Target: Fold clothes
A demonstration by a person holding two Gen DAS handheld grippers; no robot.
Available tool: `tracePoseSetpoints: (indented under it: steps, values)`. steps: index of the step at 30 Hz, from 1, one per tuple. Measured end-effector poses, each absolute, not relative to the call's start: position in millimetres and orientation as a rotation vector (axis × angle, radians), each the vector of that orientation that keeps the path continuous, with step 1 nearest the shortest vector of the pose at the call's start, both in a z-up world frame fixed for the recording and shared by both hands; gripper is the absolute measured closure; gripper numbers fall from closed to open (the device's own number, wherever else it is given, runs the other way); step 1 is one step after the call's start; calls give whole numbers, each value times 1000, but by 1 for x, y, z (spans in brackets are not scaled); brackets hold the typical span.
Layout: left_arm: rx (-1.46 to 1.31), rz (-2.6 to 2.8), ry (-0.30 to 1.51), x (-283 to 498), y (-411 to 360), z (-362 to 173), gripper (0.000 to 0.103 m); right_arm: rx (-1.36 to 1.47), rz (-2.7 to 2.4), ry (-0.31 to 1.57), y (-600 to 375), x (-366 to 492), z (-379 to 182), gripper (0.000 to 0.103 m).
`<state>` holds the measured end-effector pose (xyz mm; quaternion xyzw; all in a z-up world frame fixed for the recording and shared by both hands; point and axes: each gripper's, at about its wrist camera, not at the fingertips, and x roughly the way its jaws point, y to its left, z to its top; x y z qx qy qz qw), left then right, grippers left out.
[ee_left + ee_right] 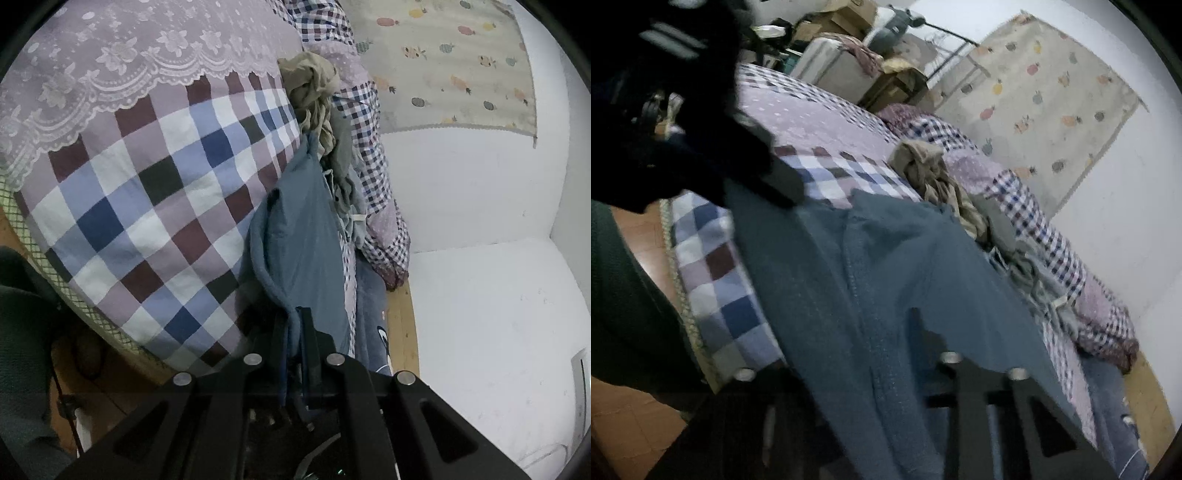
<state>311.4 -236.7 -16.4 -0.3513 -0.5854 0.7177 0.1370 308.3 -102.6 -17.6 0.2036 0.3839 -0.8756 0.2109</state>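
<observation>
1. Checked bedspread spread wide, filling nine to twelve o'clock in the left view.
2. Blue garment draped across the bed's near edge, toward six o'clock.
3. Left gripper clamped on a blue fold.
4. Right gripper half buried in cloth; grip impossible to tell.
5. Risked slippage if tugged unevenly, or snagging the khaki heap at one o'clock.

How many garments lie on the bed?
3: blue-grey garment nearest, clamped in the left claw; crumpled beige garment behind it; grey garment beside that. More may be hidden.
</observation>
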Motion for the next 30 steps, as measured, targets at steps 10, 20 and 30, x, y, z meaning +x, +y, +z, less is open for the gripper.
tracePoseSetpoints:
  steps: [10, 20, 30]
  values:
    - [-1078, 2197, -1689, 300, -256, -6, 34, 540, -2474, 957, -86, 300, 8, 96]
    - [-1249, 2355, -1136, 171, -248, 40, 28, 542, -2455, 880, -84, 302, 12, 96]
    - [-1420, 2252, -812, 25, -231, 31, 28, 570, -2451, 810, -81, 301, 16, 96]
